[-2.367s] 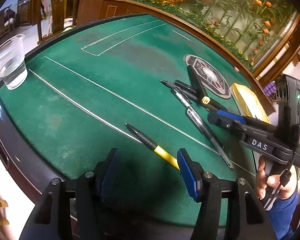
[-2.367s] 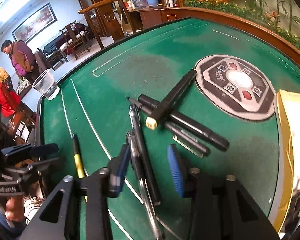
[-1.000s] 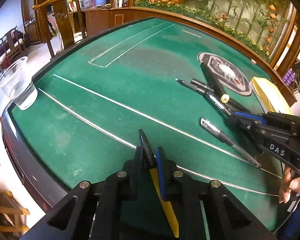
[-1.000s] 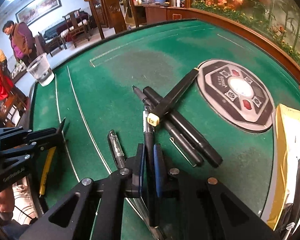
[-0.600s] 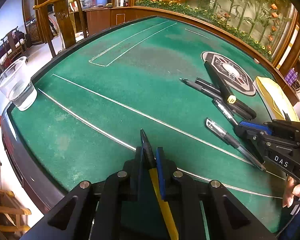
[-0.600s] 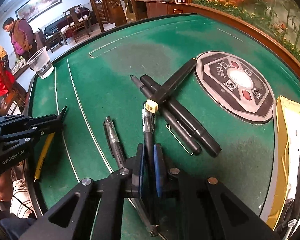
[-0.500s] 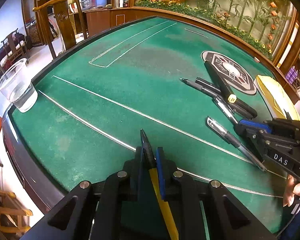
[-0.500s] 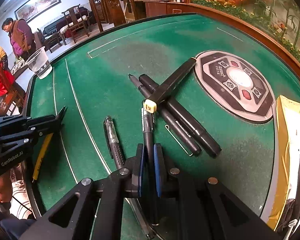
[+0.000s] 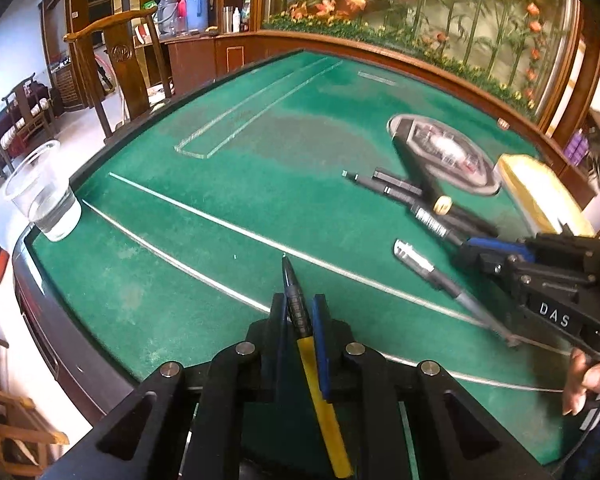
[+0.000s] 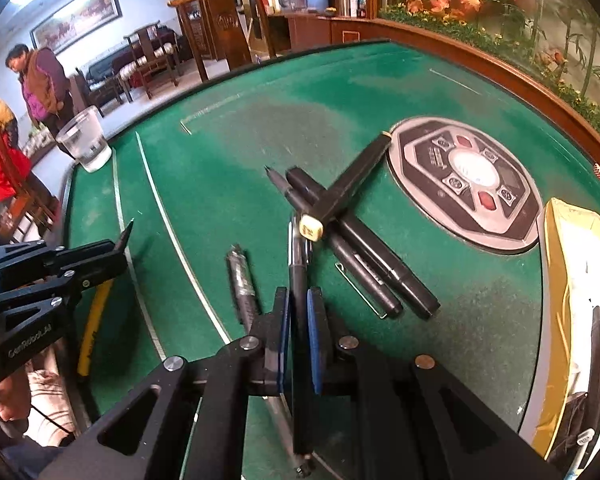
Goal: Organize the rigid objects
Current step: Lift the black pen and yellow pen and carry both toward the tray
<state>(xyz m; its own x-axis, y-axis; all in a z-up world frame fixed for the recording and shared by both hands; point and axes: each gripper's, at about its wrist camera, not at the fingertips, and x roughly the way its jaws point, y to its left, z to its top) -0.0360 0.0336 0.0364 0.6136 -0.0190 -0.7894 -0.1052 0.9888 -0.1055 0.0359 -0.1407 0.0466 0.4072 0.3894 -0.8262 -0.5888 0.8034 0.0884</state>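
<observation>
My left gripper (image 9: 299, 304) is shut on a yellow pen with a black tip (image 9: 296, 300), held just above the green felt table (image 9: 220, 208) near its front edge. The right wrist view shows that gripper (image 10: 116, 254) at the left with the yellow pen (image 10: 92, 328) sticking out below it. My right gripper (image 10: 298, 300) is shut on a black pen (image 10: 299, 276) whose far end lies under a square black marker (image 10: 348, 188). In the left wrist view that gripper (image 9: 470, 246) sits at the right. A silver-grip pen (image 10: 242, 280) lies just left of it. Two more black pens (image 10: 364, 256) lie crossed under the marker.
A plastic cup of water (image 9: 44, 200) stands at the table's left edge. A round control panel (image 10: 464, 184) is set into the felt, and a yellow box (image 10: 580, 280) sits at the right. Chairs and two people stand beyond the table. A hand (image 9: 584, 376) grips the right tool.
Both grippers have stayed shut on their pens and kept almost still. The black pen in the right gripper has drawn slightly back from under the marker.
</observation>
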